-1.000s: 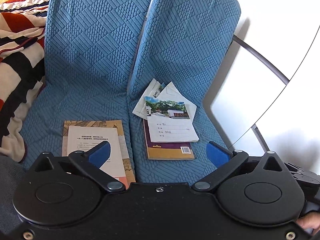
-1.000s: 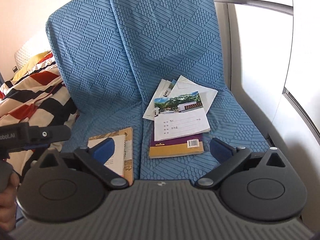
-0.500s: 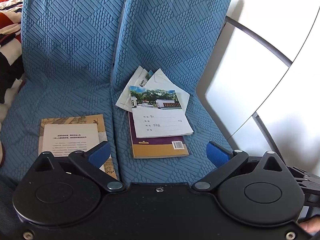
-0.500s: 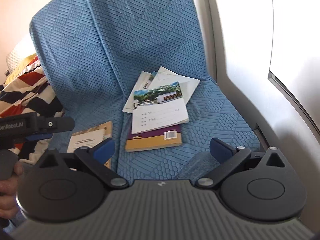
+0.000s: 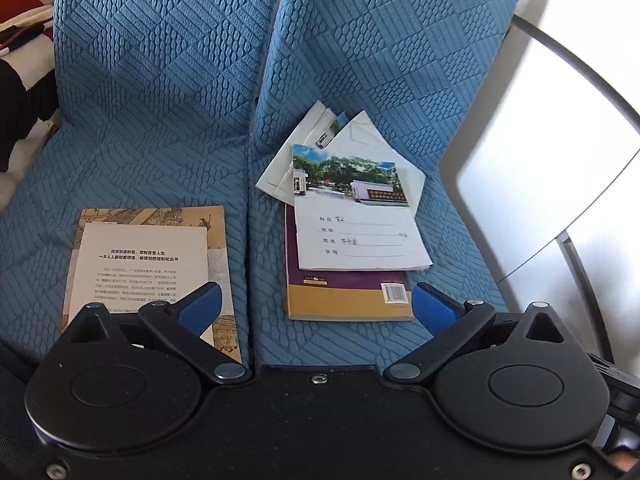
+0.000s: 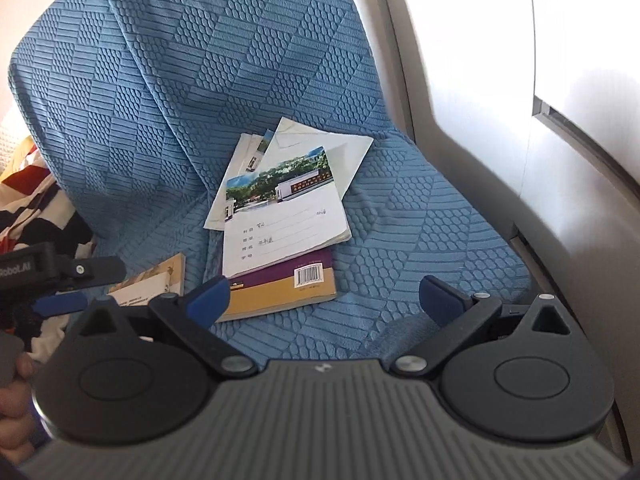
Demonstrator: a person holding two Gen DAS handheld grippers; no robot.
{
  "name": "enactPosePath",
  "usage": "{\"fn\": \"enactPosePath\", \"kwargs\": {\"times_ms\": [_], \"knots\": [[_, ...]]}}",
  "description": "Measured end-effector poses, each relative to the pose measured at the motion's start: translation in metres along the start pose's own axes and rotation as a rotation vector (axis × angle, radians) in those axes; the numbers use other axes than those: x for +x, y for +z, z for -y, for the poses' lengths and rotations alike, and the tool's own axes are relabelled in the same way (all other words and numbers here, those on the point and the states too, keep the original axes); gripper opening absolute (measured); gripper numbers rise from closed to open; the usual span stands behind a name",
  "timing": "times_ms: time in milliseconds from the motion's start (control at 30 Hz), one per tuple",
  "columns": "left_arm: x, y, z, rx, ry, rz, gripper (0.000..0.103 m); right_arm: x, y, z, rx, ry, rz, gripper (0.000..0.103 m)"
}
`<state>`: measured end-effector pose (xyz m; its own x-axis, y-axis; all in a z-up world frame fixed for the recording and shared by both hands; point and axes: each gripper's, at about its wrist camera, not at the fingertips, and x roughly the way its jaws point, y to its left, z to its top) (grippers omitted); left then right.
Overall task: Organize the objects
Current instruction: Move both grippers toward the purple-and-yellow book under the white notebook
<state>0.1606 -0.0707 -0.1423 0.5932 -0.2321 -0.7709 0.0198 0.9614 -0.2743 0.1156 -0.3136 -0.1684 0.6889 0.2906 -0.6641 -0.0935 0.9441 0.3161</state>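
From the left wrist view, a striped blanket (image 5: 18,60) shows at ten o'clock, against the edge of the blue textured seat cover (image 5: 160,100) that spans two cushions. At eight o'clock on the left cushion lies a tan illustrated book (image 5: 160,216) with a white printed sheet (image 5: 140,264) on top of it; the sheet's lower part is hidden behind the left gripper (image 5: 316,304), whose blue-padded fingers (image 5: 200,310) stand wide apart and hold nothing. Just right of the seam between the cushions, around one o'clock from the gripper, sits a loose pile: a purple and yellow book (image 5: 344,296) at the bottom, a white exercise notebook (image 5: 356,220) with a photo cover on it, and a few booklets (image 5: 320,136) fanned out behind, touching the backrest. A white wall panel (image 5: 540,160) stands at three o'clock. In the right wrist view, a hand (image 6: 14,400) shows at eight o'clock. The right gripper (image 6: 324,294) is likewise spread wide and empty, its left pad over the purple and yellow book's near corner, with the pile at twelve o'clock.
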Motion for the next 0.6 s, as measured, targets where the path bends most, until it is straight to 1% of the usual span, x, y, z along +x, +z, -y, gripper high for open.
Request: {"fn": "enactPosePath", "kwargs": {"times_ms": [33,100,200,267,300,333,500,567,600], "knots": [[0.005,0.002,-0.001,-0.006,0.002,-0.005,0.098,0.005,0.001,0.000,-0.005,0.007,-0.009,0.099],[0.015,0.004,-0.003,-0.025,-0.004,-0.012,0.097,0.015,0.002,0.001,-0.010,0.014,-0.034,0.098],[0.031,0.007,-0.004,-0.047,-0.008,-0.033,0.093,0.029,0.003,0.006,-0.009,0.025,-0.066,0.096],[0.041,0.008,-0.004,-0.047,-0.013,-0.043,0.093,0.039,0.005,0.010,-0.003,0.033,-0.091,0.088],[0.047,0.008,-0.003,-0.049,-0.014,-0.050,0.093,0.043,0.006,0.012,0.002,0.036,-0.102,0.081],[0.052,0.009,-0.003,-0.054,-0.015,-0.061,0.093,0.048,0.007,0.014,0.005,0.039,-0.114,0.076],[0.081,0.011,-0.005,-0.085,-0.023,-0.103,0.087,0.070,0.012,0.024,0.028,0.051,-0.162,0.074],[0.092,0.011,-0.005,-0.094,-0.031,-0.119,0.081,0.077,0.015,0.027,0.041,0.049,-0.178,0.074],[0.097,0.011,-0.005,-0.097,-0.045,-0.124,0.075,0.081,0.016,0.027,0.043,0.050,-0.187,0.073]]}}
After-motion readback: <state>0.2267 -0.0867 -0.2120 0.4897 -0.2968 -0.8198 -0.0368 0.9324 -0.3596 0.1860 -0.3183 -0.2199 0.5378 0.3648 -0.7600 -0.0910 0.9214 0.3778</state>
